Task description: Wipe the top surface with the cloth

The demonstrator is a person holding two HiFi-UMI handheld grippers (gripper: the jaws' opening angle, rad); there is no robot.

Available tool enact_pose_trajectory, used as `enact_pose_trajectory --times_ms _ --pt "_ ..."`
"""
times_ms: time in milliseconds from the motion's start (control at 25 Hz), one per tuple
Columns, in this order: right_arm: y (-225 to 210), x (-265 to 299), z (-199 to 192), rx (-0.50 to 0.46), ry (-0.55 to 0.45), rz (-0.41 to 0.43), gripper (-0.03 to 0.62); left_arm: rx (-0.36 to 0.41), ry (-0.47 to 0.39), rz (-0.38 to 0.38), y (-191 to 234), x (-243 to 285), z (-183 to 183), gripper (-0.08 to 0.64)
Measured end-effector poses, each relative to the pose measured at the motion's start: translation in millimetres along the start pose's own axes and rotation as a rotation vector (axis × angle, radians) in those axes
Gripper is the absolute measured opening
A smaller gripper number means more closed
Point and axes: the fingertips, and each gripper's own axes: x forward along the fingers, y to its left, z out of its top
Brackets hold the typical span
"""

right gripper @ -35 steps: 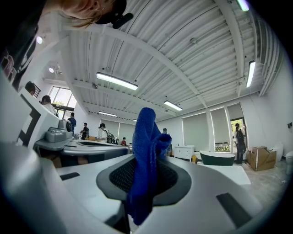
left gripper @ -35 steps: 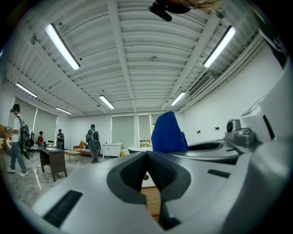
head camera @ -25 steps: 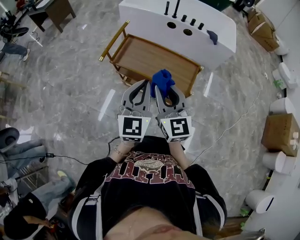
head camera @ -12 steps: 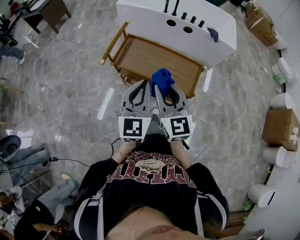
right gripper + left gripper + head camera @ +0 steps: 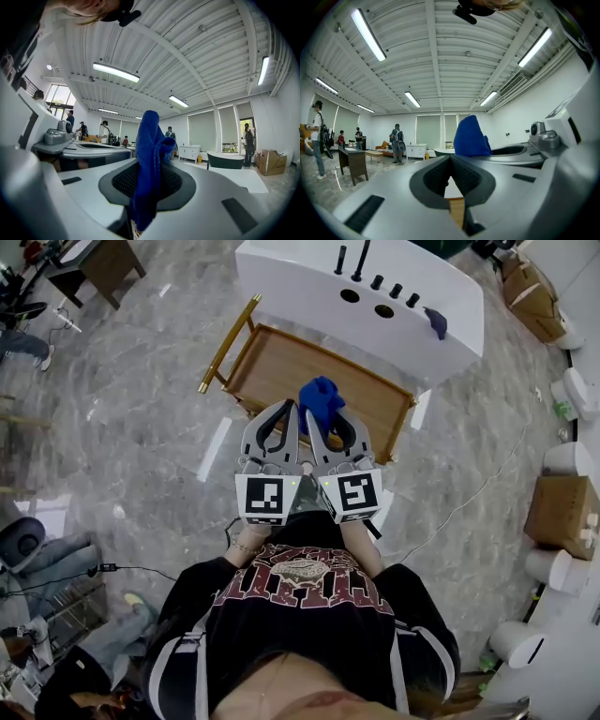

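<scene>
The cloth [image 5: 322,397] is deep blue and nubbly, bunched into an upright wad. It is pinched between the closed jaws of the right gripper [image 5: 325,424], with its crumpled end poking past the tips. In the head view it sits just above the frame's centre, seen against the near edge of the wooden cart top [image 5: 281,367] — a bare, rimmed brown panel lying diagonally in the upper middle.

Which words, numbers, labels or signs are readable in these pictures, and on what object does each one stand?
No text can be quoted with confidence.
black shirt: large block letters in the chest print, too distorted to read.
left marker cube and right marker cube: black-and-white square patterns only, no words or numbers.
cardboard box: no readable print.
</scene>
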Motion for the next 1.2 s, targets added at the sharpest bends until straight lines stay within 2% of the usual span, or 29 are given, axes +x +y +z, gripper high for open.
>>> enact_pose_trajectory --times_ms 440,840,1000,1200 --pt "-65.3 80.4 -10.5 0.060 0.006 0.090 0.091 0.024 0.065 0.071 28.3 96.2 -9.9 0.048" --pt "-99.1 114.7 -20.6 0.090 0.018 0.145 0.091 0.027 0.096 0.124 34.5 138.5 -18.9 0.048" --pt "-104.7 119.3 -22.1 0.090 0.022 0.132 0.091 0.012 0.090 0.112 39.1 149.6 -16.2 0.048" --pt "-120.2 126.4 -21.1 0.093 0.025 0.064 0.091 0.028 0.080 0.056 40.2 165.6 -11.6 0.048"
